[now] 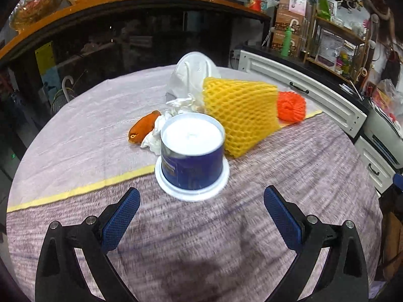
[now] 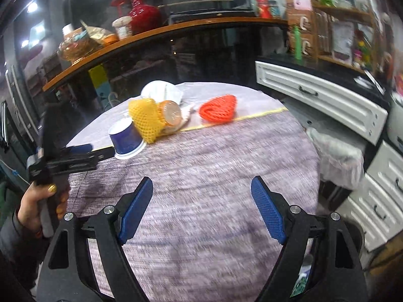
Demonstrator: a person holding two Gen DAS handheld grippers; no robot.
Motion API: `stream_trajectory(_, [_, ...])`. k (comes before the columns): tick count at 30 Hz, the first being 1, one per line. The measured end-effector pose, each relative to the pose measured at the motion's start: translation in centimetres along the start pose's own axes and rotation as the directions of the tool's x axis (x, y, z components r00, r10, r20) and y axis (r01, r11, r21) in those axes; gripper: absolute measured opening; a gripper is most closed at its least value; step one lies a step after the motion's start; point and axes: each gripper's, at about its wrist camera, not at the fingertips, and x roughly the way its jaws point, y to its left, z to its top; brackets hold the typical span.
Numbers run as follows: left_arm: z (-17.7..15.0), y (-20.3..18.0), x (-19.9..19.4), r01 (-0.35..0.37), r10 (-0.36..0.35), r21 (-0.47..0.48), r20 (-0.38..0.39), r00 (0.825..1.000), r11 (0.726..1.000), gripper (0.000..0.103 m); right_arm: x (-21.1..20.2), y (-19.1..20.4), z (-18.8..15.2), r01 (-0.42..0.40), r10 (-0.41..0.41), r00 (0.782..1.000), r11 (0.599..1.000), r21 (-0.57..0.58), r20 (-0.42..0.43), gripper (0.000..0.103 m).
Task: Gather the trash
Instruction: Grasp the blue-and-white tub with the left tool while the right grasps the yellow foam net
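An upside-down blue paper cup (image 1: 192, 156) stands on its white lid on the round cloth-covered table (image 1: 226, 246). Behind the cup lie a yellow foam net (image 1: 241, 115), an orange foam net (image 1: 291, 105), crumpled white tissue (image 1: 153, 136), an orange peel-like scrap (image 1: 142, 128) and a white plastic lid with a bag (image 1: 194, 71). My left gripper (image 1: 201, 192) is open just short of the cup, touching nothing. My right gripper (image 2: 201, 181) is open and empty over bare cloth, well short of the blue cup (image 2: 126, 138), yellow net (image 2: 146, 118) and orange net (image 2: 219, 109).
A bin lined with a clear bag (image 2: 337, 156) stands at the table's right edge, beside white drawers (image 2: 314, 100). A hand (image 2: 37, 201) holds the left gripper (image 2: 95, 152) at the left. A dark glass counter with a wooden top (image 2: 163, 31) runs behind the table.
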Motion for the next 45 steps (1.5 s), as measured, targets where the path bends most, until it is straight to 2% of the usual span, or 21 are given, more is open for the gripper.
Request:
stream_trajectory(5, [1.3, 1.3, 1.9, -0.003, 0.003, -0.041, 0.000, 1.000, 0.999, 0.092, 1.1, 1.0, 0.7, -0.014, 0.013, 1.000, 1.000, -0.027, -0.014, 0.080])
stream_trajectory(7, [1.6, 1.3, 2.2, 0.002, -0.002, -0.037, 0.000, 1.000, 0.999, 0.088, 1.7, 1.1, 0.8, -0.017, 0.016, 1.000, 0.999, -0.028, -0.025, 0.080])
stream_trajectory(10, [2.0, 0.9, 2.7, -0.027, 0.028, -0.016, 0.009, 1.000, 0.999, 0.085, 2.5, 1.2, 0.9, -0.013, 0.012, 0.999, 1.000, -0.029, -0.040, 0.080])
stream_trajectory(13, [2.2, 0.9, 3.5, -0.010, 0.010, -0.019, -0.002, 1.000, 1.000, 0.082, 3.3, 1.5, 1.0, -0.013, 0.011, 0.999, 0.999, -0.036, -0.053, 0.080])
stream_trajectory(18, [2.1, 0.9, 4.2, -0.023, 0.023, -0.018, -0.008, 1.000, 1.000, 0.070, 4.4, 2.4, 1.6, -0.013, 0.009, 0.998, 0.998, -0.068, -0.059, 0.080])
stream_trajectory(25, [1.8, 1.6, 3.2, 0.006, -0.006, -0.045, 0.010, 1.000, 0.999, 0.070, 6.9, 4.8, 3.7, -0.054, 0.046, 0.997, 0.987, -0.148, -0.061, 0.080])
stream_trajectory(29, [1.3, 2.8, 0.6, 0.012, -0.007, -0.077, 0.065, 0.998, 0.997, 0.070, 8.7, 6.3, 5.8, -0.096, 0.086, 0.994, 0.976, -0.196, -0.062, 0.070])
stream_trajectory(32, [1.0, 3.6, -0.9, 0.021, -0.012, -0.094, 0.093, 0.996, 0.995, 0.070, 10.7, 7.8, 7.6, -0.122, 0.107, 0.992, 0.960, -0.253, -0.072, 0.067])
stream_trajectory(34, [1.1, 4.4, -1.4, 0.063, -0.049, -0.136, 0.103, 0.993, 0.989, 0.070, 11.9, 8.7, 8.6, -0.133, 0.115, 0.990, 0.950, -0.282, -0.079, 0.067])
stream_trajectory(38, [1.3, 5.2, -2.1, 0.059, -0.039, -0.159, 0.130, 0.991, 0.985, 0.070, 14.5, 10.5, 10.4, -0.166, 0.143, 0.985, 0.935, -0.313, -0.097, 0.067])
stream_trajectory(40, [1.4, 5.7, -2.5, 0.075, -0.050, -0.174, 0.142, 0.989, 0.982, 0.070, 15.7, 11.5, 10.9, -0.159, 0.131, 0.986, 0.927, -0.340, -0.103, 0.067])
stream_trajectory(42, [1.5, 5.7, -2.5, 0.078, -0.052, -0.178, 0.147, 0.988, 0.981, 0.070, 17.2, 12.4, 11.0, -0.147, 0.109, 0.987, 0.918, -0.368, -0.122, 0.062])
stream_trajectory(45, [1.5, 5.9, -2.3, 0.082, -0.055, -0.186, 0.143, 0.988, 0.979, 0.070, 18.9, 13.0, 10.7, -0.143, 0.088, 0.983, 0.917, -0.373, -0.161, 0.040])
